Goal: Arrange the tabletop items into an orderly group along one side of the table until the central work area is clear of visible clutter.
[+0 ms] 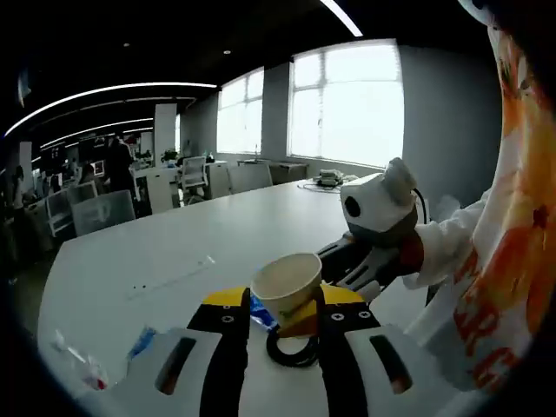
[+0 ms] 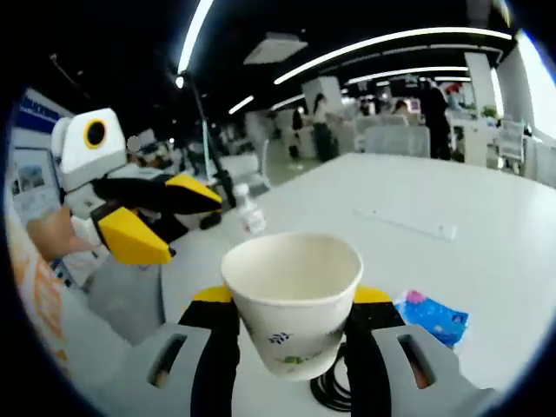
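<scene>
Right hand-held gripper point(image 2: 291, 326) clamps a paper cup point(image 2: 293, 295) between its yellow-tipped jaws, cup upright, mouth open, small print low on its wall. Under the cup, between the jaw bases, a black cable coil point(image 2: 334, 387) lies on the white worktop point(image 2: 452, 252). Just right of the jaws, a blue packet point(image 2: 432, 317) lies flat on the worktop. Ahead-left of the cup, a small clear bottle point(image 2: 250, 211) stands on the worktop, well apart. Farther ahead-right, a long clear strip point(image 2: 408, 224) lies flat. Left hand-held gripper point(image 2: 156, 221) comes in from the left, raised off the worktop, its yellow jaws parted and holding nothing, a hand behind it.

Left gripper view: own jaws of the left hand-held gripper point(image 1: 278, 313) stand apart with nothing clamped. The cup point(image 1: 287, 283) sits tilted just past the jaw tips, held by the right hand-held gripper point(image 1: 347, 265) reaching in from the right. Cable coil point(image 1: 291, 347) is between the left jaws low down, blue packet point(image 1: 261, 311) just behind the cup base. Crumpled clear wrapper point(image 1: 82, 365) lies near-left of the jaws. The strip point(image 1: 169, 280) lies farther ahead-left on the worktop point(image 1: 200, 234). A person's white and orange sleeve point(image 1: 504, 261) is on the right. Far off: office chairs, windows, people standing
</scene>
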Demonstrator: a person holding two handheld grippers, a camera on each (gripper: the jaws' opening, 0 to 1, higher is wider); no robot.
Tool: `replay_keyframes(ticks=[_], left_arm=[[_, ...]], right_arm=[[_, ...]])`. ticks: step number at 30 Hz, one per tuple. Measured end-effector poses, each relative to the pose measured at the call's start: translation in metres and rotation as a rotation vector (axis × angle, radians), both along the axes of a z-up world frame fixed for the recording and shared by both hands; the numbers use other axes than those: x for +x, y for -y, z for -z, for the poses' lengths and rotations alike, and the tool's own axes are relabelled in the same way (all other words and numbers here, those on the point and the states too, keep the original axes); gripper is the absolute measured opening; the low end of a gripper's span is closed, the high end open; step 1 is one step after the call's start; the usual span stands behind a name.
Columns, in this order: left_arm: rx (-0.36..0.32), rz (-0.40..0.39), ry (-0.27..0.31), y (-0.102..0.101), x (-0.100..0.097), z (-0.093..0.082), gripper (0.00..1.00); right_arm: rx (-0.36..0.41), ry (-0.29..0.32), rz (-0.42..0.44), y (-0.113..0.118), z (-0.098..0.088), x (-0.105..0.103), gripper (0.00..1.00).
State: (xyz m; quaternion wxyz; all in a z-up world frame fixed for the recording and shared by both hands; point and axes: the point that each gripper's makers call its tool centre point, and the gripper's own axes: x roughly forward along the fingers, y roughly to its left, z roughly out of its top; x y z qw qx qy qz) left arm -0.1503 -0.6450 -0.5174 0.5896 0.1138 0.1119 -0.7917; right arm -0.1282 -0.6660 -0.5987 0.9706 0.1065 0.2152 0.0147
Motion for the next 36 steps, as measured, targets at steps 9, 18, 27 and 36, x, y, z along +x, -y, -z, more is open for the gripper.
replay_keyframes(ticks=[9,18,27,36], left_arm=[[0.073,0.081,-0.046,0.007,-0.015,0.01,0.17],[0.158,0.085,-0.011,0.001,-0.012,0.03,0.06],[0.184,0.072,0.045,-0.004,0.0,0.037,0.0],[0.199,0.083,0.132,-0.01,0.01,0.045,0.0]], right_arm=[[-0.124,-0.012,-0.059,-0.004,-0.002,0.001,0.46],[-0.231,-0.025,-0.145,-0.014,-0.003,0.013,0.47],[-0.264,-0.051,-0.21,-0.025,0.004,0.019,0.46],[-0.245,-0.047,-0.214,-0.026,0.007,0.017,0.48]])
